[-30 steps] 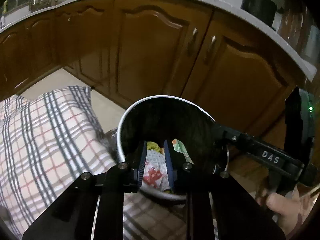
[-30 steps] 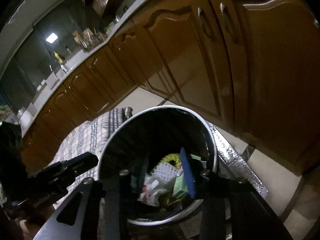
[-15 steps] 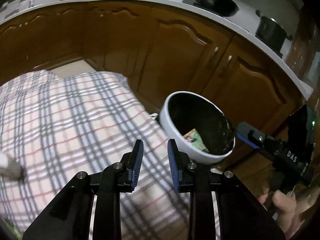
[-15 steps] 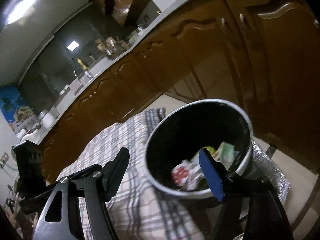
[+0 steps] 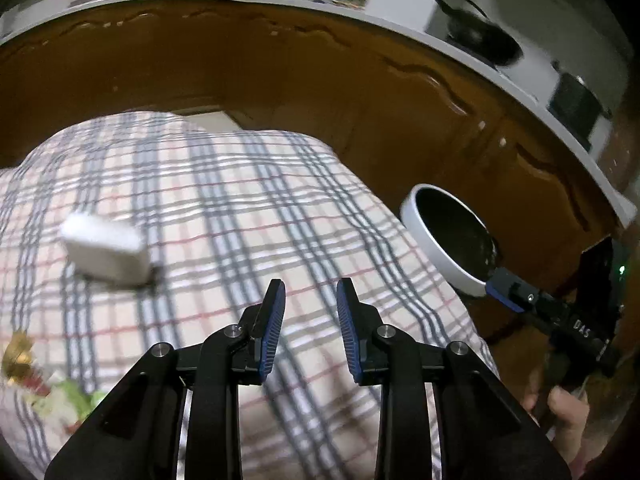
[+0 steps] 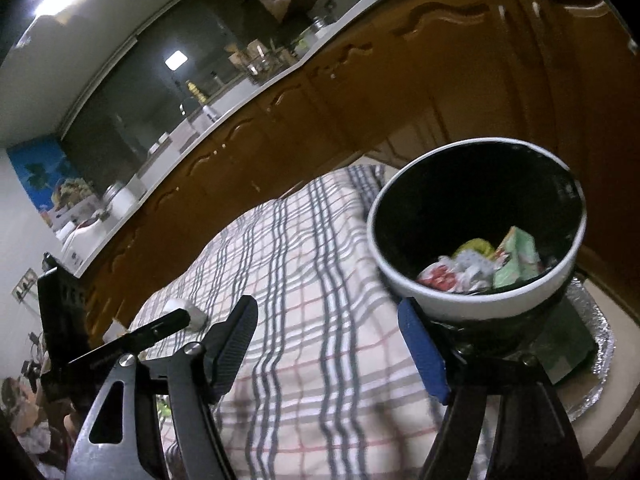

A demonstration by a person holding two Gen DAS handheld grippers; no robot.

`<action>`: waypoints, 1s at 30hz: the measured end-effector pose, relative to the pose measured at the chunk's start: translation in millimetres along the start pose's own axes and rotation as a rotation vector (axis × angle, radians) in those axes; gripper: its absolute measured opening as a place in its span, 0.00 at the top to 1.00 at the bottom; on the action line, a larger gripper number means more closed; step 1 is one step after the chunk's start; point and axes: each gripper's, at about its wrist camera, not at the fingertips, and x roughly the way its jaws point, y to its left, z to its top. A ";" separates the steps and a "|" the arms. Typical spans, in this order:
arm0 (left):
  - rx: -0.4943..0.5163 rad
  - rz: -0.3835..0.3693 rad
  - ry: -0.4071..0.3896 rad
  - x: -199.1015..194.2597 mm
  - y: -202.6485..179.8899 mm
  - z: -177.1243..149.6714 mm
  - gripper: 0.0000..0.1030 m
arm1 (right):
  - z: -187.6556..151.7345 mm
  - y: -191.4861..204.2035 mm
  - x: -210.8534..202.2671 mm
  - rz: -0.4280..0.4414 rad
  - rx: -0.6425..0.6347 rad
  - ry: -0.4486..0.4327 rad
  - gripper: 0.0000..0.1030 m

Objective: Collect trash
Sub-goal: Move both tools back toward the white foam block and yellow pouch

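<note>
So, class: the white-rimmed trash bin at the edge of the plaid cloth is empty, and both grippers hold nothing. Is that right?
Not quite. The right wrist view shows the trash bin is not empty: crumpled wrappers lie inside. The rest stands: it sits at the plaid cloth's edge, and the left gripper and right gripper hold nothing.

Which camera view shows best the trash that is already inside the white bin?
The right wrist view. It looks down into the white bin, so the crumpled wrappers and green packet at its bottom are visible. The left wrist view shows the same bin from the side, farther off; its inside looks dark, and no trash can be made out.
</note>
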 end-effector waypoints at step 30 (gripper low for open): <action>-0.309 0.238 -0.101 -99.6 105.9 -69.1 0.67 | -13.4 139.4 91.7 0.248 -0.418 0.195 0.22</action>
